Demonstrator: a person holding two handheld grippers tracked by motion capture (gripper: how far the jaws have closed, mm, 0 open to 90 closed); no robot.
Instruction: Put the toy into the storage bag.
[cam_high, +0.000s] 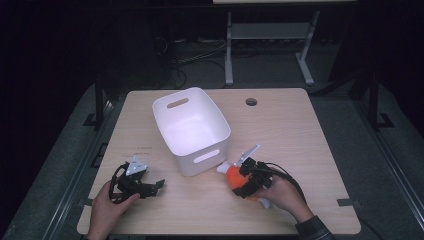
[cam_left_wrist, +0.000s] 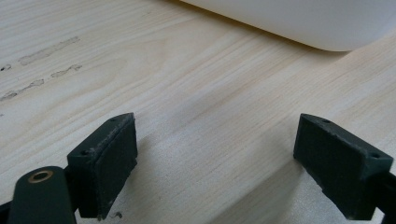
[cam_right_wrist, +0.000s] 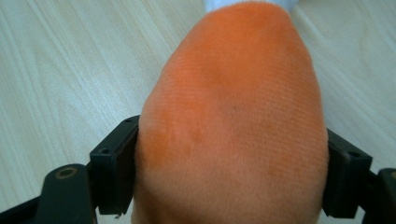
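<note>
A: Where is the orange plush toy (cam_right_wrist: 233, 121)?

B: On the table (cam_high: 300, 130), just beside the near corner of the white bin (cam_high: 192, 130), its white end toward the bin. The right gripper (cam_high: 248, 181) has its jaws clamped on the toy's sides.

A: Why grip there?

B: Likely because the soft middle squeezes evenly for a lift into the bin.

A: And the left gripper (cam_high: 142, 184)?

B: Resting on the table, jaws spread, nothing between them.
</note>
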